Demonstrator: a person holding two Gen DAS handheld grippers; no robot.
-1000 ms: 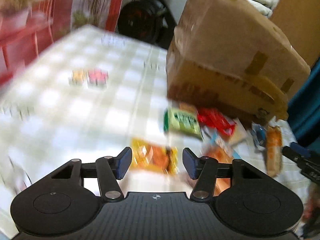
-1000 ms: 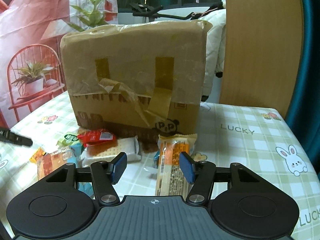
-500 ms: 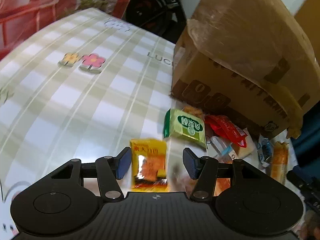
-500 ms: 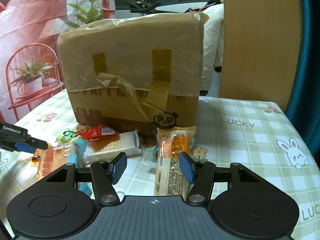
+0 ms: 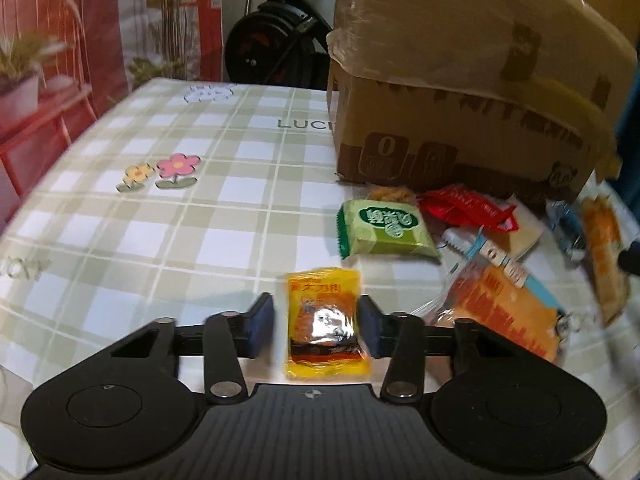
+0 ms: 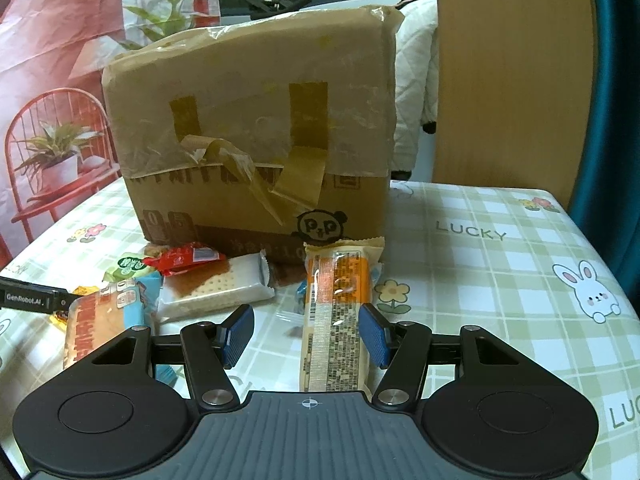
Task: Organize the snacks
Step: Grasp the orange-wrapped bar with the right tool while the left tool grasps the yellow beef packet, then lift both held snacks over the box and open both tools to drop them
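Checked cloth with flowers, rabbits and the word LUCKY covers the worktop (image 5: pixel 168 216), and a taped cardboard box (image 6: pixel 256 148) stands at its far side, the biggest thing on it. Against the box's near face lies the heap of snacks: an orange bread pack (image 5: pixel 500 312), a pale cracker pack (image 6: pixel 216 288), a green packet (image 5: pixel 384 232) and a red wrapper (image 5: pixel 464 208). Set a little apart from the heap, a small yellow sachet (image 5: pixel 324 320) now sits squarely between the pads of the left gripper (image 5: pixel 316 326); half a second ago it lay off toward the left pad. The jaws look narrower than before, the right pad about touching the sachet, the left with a gap, so the pick seems under way but not yet secured. Over the long orange bar (image 6: pixel 336 320), the right gripper (image 6: pixel 306 336) stays spread wide and unmoved.
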